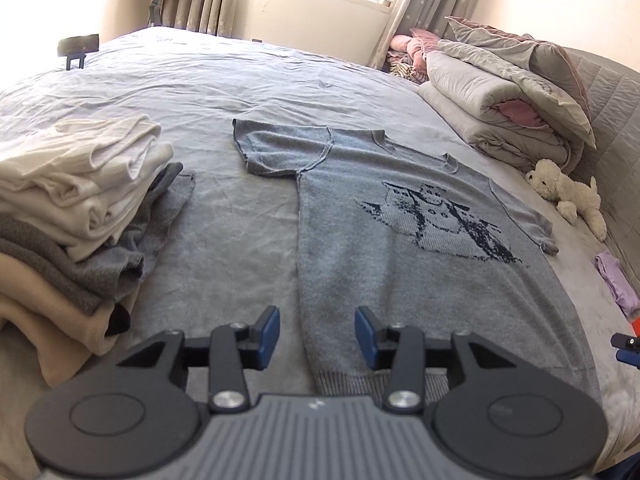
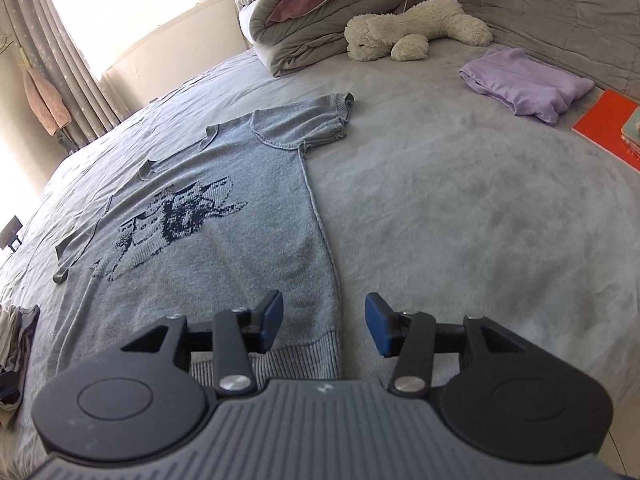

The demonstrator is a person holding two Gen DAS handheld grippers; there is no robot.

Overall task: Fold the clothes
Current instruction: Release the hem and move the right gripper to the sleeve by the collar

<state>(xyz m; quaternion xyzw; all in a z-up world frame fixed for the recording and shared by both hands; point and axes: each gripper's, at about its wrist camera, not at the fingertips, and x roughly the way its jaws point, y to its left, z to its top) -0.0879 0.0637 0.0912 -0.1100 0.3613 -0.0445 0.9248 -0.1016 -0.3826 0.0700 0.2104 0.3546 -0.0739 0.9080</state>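
Grey T-shirt (image 1: 360, 232) spread flat on the bed (image 1: 208, 208), long axis running away, hem nearest. Left hand-held gripper (image 1: 317, 338) over hem's left corner, right hand-held gripper (image 2: 324, 326) over right corner; both part-open, empty.

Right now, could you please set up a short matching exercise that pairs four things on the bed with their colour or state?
Things:
1. knitted T-shirt
2. plush toy
3. small folded garment
4. left gripper

States:
A. lilac, folded
B. fingers apart, nothing between them
C. grey, spread flat, dark picture on front
D. cream-white, lying beside the rolled duvet

Pairs: 1-C, 2-D, 3-A, 4-B
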